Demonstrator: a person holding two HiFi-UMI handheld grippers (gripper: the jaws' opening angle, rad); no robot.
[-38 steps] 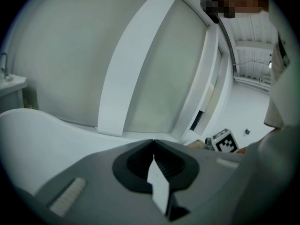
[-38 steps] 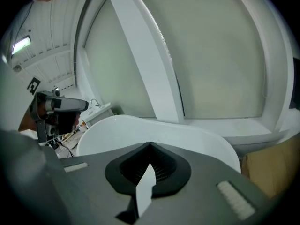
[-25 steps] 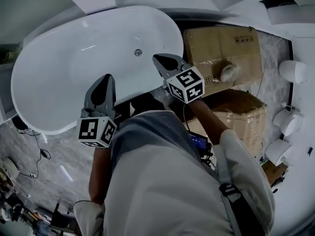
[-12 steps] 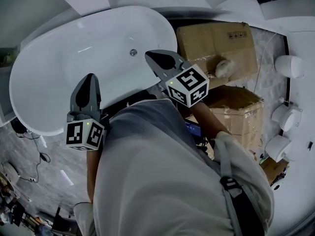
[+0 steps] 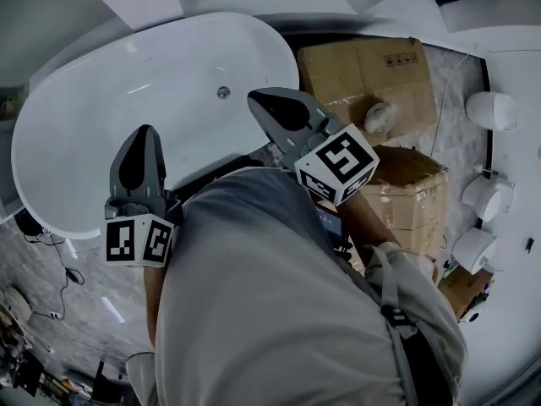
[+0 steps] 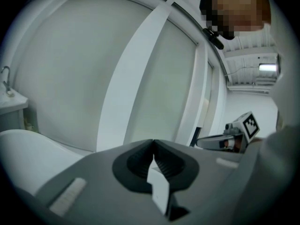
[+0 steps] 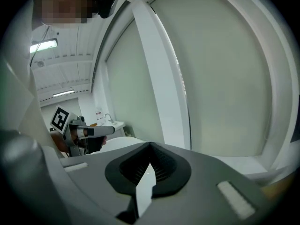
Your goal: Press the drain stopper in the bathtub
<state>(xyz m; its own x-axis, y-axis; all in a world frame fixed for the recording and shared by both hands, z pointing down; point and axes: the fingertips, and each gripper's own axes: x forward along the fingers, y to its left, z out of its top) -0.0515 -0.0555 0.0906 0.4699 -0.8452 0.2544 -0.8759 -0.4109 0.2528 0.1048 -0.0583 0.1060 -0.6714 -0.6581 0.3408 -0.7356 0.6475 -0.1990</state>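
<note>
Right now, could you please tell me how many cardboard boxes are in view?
2. One box lies just right of the bathtub. The second box sits nearer the camera, below the first. More may be hidden behind the person.

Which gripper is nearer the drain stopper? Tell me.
Right. The right gripper hangs just right of the drain stopper in the head view; the left gripper sits farther off, lower left, by the near rim of the bathtub.
</note>
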